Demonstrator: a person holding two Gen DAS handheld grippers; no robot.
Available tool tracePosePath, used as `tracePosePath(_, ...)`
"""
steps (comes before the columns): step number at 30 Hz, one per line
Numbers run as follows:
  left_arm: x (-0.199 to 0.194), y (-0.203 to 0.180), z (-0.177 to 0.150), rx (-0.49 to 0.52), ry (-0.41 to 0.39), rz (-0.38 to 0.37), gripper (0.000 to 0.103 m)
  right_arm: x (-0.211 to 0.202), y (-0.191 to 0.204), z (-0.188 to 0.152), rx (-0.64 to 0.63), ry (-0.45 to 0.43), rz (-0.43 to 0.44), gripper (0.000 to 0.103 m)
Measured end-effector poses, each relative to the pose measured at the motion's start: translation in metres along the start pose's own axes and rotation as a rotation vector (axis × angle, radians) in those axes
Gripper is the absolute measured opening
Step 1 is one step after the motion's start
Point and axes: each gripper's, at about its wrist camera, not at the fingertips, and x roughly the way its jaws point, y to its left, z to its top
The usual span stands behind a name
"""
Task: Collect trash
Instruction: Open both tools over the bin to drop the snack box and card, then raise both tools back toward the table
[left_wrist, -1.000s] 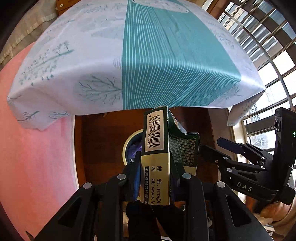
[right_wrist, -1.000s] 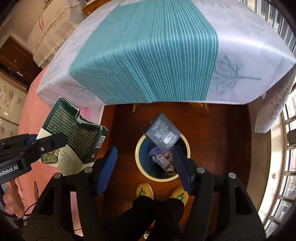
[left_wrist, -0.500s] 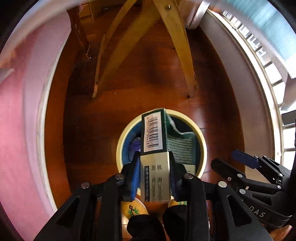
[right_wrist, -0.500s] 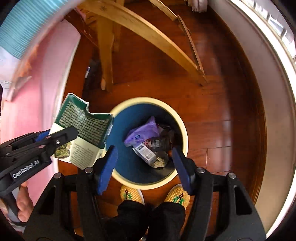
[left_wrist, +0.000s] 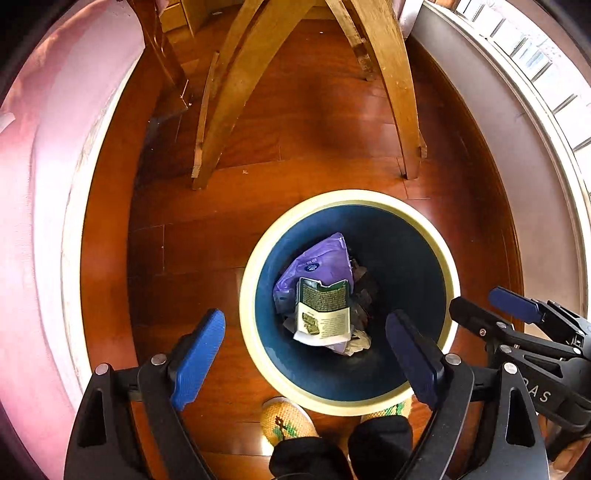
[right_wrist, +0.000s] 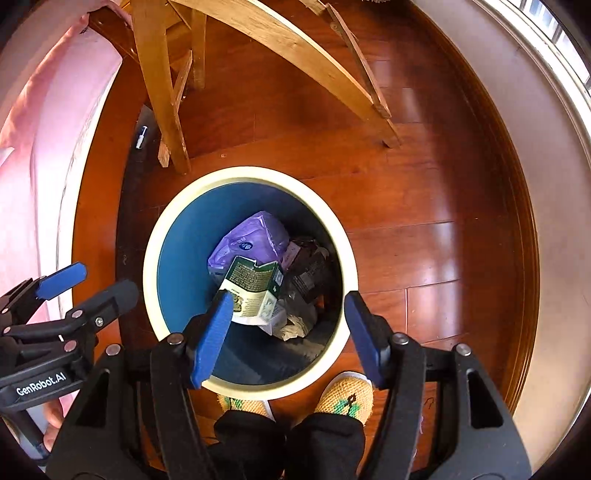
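A: Which step is this?

B: The drop, I'd say. The left gripper (left_wrist: 306, 354) has its jaws opening with nothing between them, and the green carton (left_wrist: 323, 312) lies inside the waste bin (left_wrist: 258, 258), on top of a purple bag (left_wrist: 314, 264) and other scraps.

A: And the other one?

B: The right gripper (right_wrist: 286, 332) stands apart and empty too, low in its frame above the bin's near rim.

A: Where is the carton relative to the left gripper?

B: In the left wrist view, centre-right, just above the gap between the blue pads (left_wrist: 195, 354), well below them in the bin.

A: Next?

B: Probably lifting both grippers clear and looking for more trash; none shows on the floor (left_wrist: 332, 122) here.
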Motion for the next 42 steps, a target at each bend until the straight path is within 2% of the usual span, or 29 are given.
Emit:
tracePosePath(7,-0.050,-0.004,-0.005,0.001,-0.019,0.001,0.090,-0.030,0.008,0.001,0.013,-0.015,0.006,0.060)
tracePosePath(12,-0.096,-0.007,-0.001,-0.010,-0.029,-0.009,0.090,-0.072,0.019,0.003,0.034,-0.033,0.007,0.060)
tracePosePath(17,-0.154,-0.009,0.007,-0.010,-0.042,-0.010,0.090,-0.127,0.031,0.009,0.057,-0.055,0.006,0.060)
tracePosePath(25,-0.273,-0.010,0.018,-0.016,-0.070,-0.038,0.090,-0.240,0.057,0.021,0.060,-0.125,0.007,0.060)
tracePosePath(32,-0.388,-0.002,0.028,0.013,-0.159,-0.072,0.090,-0.343,0.088,0.025,0.048,-0.210,0.005,0.061)
tracePosePath(36,-0.451,0.006,0.034,0.042,-0.240,-0.085,0.090,-0.396,0.104,0.027,0.050,-0.268,0.007,0.062)
tracePosePath(42,-0.523,0.020,0.046,0.064,-0.350,-0.101,0.090,-0.466,0.132,0.034,0.024,-0.371,0.002,0.062)
